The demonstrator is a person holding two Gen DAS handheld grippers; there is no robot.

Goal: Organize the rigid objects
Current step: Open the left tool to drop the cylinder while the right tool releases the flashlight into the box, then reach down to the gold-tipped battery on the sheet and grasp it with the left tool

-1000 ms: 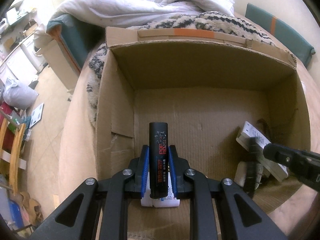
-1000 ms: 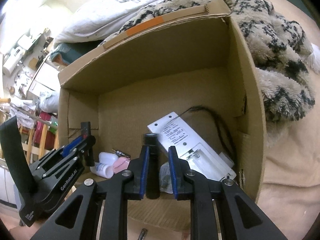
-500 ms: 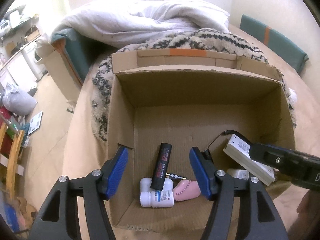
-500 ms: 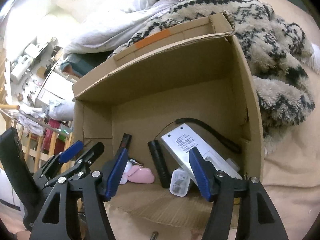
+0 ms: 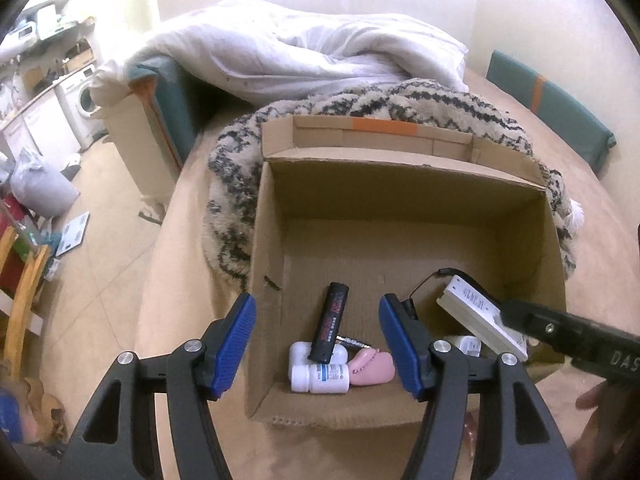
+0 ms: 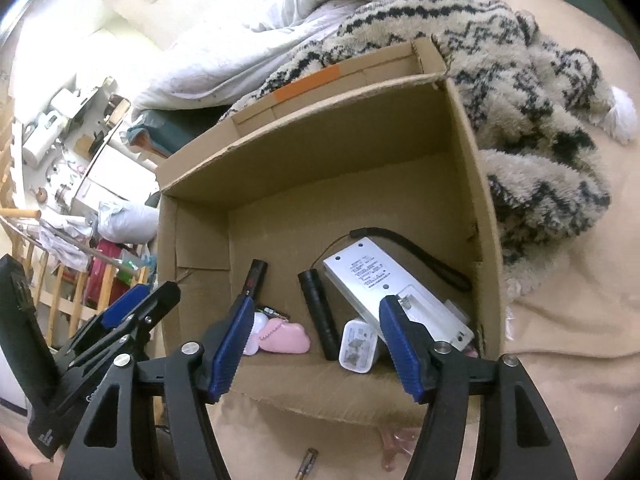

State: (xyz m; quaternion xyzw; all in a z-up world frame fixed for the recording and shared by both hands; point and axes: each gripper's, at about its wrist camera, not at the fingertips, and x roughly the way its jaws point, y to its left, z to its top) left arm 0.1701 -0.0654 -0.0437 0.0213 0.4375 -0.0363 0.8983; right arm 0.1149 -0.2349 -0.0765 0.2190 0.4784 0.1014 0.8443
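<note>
A home bedroom: rumpled white duvet (image 5: pixel 304 60), washing machine (image 5: pixel 82 104) (left, beyond).

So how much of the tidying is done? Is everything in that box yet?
Mostly done, it seems. The box holds a printed black tube, a plain black tube, white bottles, a pink case, a white device and a small adapter. Nothing is in hand: the left claw is open and empty, the right claw is opening, empty. A battery lies outside on the bed.

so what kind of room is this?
Likely a lived-in home, a bedroom or studio: a white duvet and patterned fleece blanket behind the cardboard box, and a washing machine off to the left.
</note>
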